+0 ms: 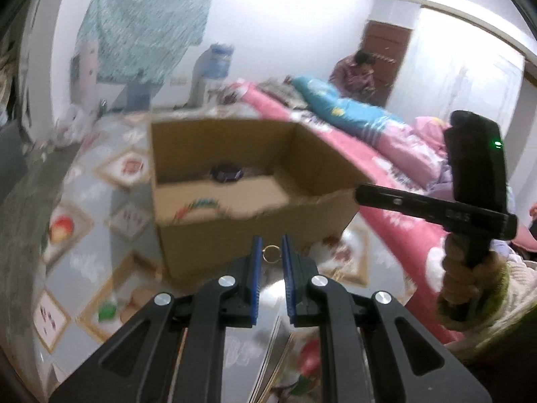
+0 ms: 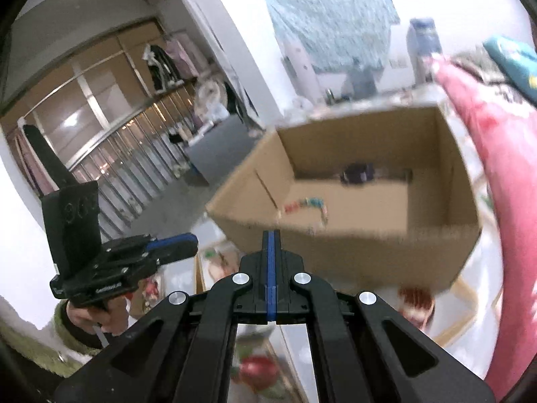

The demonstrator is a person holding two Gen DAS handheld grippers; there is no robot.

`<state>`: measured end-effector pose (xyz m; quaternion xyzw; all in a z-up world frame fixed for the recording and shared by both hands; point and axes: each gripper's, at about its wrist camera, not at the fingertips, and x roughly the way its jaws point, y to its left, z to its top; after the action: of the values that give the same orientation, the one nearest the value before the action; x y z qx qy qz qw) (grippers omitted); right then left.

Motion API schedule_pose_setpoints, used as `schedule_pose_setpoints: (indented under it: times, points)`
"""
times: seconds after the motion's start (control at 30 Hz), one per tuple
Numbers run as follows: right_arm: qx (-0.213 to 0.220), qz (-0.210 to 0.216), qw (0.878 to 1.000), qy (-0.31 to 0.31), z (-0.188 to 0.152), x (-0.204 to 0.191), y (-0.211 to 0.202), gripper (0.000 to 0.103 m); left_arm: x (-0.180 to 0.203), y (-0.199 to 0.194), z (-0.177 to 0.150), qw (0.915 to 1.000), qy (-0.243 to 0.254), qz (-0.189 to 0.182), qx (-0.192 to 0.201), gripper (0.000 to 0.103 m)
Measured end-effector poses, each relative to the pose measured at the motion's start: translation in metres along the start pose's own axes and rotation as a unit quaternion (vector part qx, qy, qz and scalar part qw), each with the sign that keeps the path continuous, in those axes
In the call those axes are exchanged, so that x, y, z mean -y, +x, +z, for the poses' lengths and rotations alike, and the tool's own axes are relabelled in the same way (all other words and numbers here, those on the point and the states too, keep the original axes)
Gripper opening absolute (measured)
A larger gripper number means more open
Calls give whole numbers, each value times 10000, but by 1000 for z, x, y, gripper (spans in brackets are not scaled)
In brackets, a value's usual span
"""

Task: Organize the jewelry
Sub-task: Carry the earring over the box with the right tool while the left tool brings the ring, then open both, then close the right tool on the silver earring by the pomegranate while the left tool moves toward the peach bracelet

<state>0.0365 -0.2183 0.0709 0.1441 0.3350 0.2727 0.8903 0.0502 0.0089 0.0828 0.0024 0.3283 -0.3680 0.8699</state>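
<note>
Blue pads of the left gripper (image 1: 271, 247) sit nearest the lens, pinched on a small gold ring (image 1: 271, 254) (thin, barely caught at the tips). It hangs just short of the near wall of the cardboard box (image 1: 235, 238), below the rim, over the patterned tablecloth (image 1: 77, 181). Inside the box: a colourful bead bracelet (image 2: 307, 203) near the front wall, a dark bracelet (image 2: 357, 172) against the back wall. Right gripper (image 2: 271, 235) is clenched on nothing, jaws fully together, aimed at the box's near edge. Risk, imo: grip on the ring looks marginal, so it could slip out or clip the rim and drop outside the box w/o enough lift.
</note>
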Motion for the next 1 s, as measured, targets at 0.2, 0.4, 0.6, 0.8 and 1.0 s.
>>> schedule_pose_setpoints:
  times: [0.2, 0.4, 0.6, 0.8, 1.0]
  points:
    - [321, -67, 9993, -202, 37, 9, -7, 0, 11, 15, 50, 9992, 364, -157, 82, 12]
    - [153, -458, 9988, 22, 55, 39, 15, 0, 9, 69, 86, 9989, 350, -266, -185, 12]
    - [-289, -827, 9956, 335, 59, 73, 44, 7, -4, 131, 98, 9974, 108, 78, -710, 19]
    - [-252, -835, 9946, 555, 53, 86, 28, 37, -8, 136, 91, 9967, -87, 338, -726, 52]
    - [277, -769, 9949, 590, 52, 88, -27, 48, -4, 93, 90, 9970, -245, 671, -305, 71]
